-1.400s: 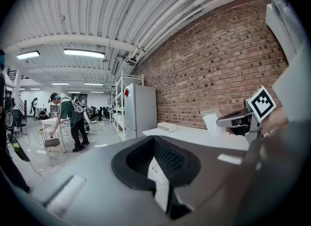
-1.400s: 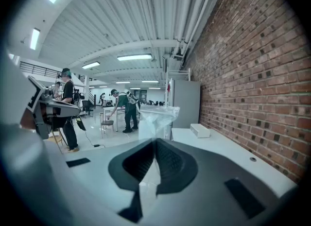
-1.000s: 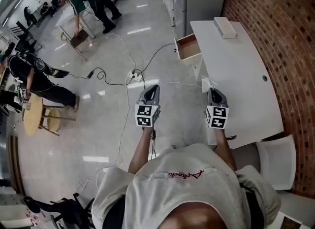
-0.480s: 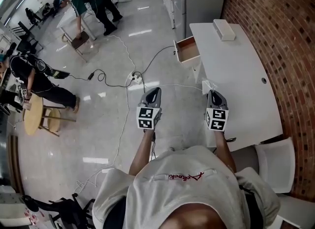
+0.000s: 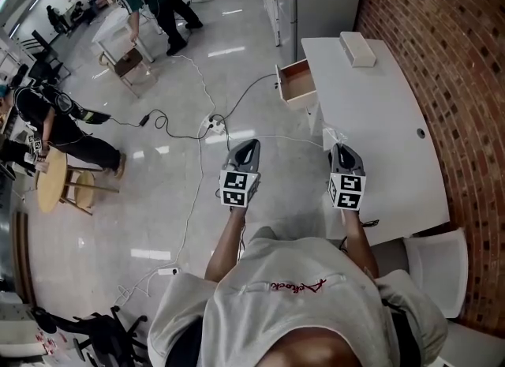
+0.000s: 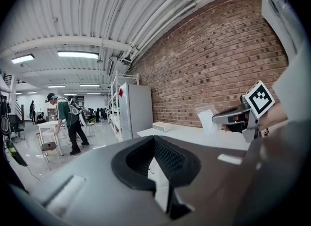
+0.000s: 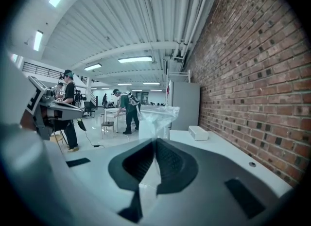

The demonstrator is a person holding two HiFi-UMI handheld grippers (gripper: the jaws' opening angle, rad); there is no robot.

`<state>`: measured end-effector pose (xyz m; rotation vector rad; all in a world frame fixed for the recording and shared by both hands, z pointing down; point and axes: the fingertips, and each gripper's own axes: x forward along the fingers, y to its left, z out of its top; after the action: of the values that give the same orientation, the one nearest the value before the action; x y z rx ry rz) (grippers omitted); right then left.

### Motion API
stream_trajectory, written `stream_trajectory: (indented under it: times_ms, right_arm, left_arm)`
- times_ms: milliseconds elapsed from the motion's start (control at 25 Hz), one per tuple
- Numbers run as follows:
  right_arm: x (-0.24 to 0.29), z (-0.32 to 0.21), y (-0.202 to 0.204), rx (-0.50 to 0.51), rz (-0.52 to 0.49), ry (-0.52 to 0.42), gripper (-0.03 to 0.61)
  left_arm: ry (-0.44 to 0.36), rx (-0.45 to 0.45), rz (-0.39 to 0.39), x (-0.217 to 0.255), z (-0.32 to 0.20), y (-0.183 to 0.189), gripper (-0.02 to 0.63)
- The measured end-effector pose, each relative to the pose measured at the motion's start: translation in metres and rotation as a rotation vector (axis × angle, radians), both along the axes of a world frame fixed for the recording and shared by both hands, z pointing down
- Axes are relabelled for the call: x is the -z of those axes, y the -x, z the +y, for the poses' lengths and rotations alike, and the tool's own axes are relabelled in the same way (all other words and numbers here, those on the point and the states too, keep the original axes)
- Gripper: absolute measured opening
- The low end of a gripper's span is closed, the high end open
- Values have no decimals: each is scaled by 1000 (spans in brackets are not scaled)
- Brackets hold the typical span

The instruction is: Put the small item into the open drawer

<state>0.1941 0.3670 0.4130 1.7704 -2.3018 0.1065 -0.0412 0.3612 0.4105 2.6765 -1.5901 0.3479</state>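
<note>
Packet (image 7: 155, 117), clear plastic, contents indistinct, lower end hidden inside the clamping right claw (image 7: 155, 141). Long axis points straight out past its tips. Left claw (image 6: 155, 145) pressed together.

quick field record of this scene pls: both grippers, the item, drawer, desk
left gripper: shut, nothing held, over the floor left of the desk
right gripper: shut on the clear plastic bag, at the desk's near edge
clear plastic bag: sticks up past the jaw tips
drawer: open, on the desk's left side, ahead of both grippers
desk: white, beside the brick wall
white box: on the desk's far end
status: bag not yet in drawer
</note>
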Motion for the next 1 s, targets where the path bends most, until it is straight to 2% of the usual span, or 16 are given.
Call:
stream_trajectory:
  times_ms: [280,560,1000]
  right_arm:
    - [-8,-9,-9,6,7,19,17]
    - [-11,-32,-8,-1,11,16,17]
    - [-7,-121,6,-17,16,5,17]
  left_arm:
    - [20,-10,1,-8,-10,-16,9]
    - [31,-8,13,-15,-36,-14,9]
    - [39,-27,26,-21,-124,-3,9]
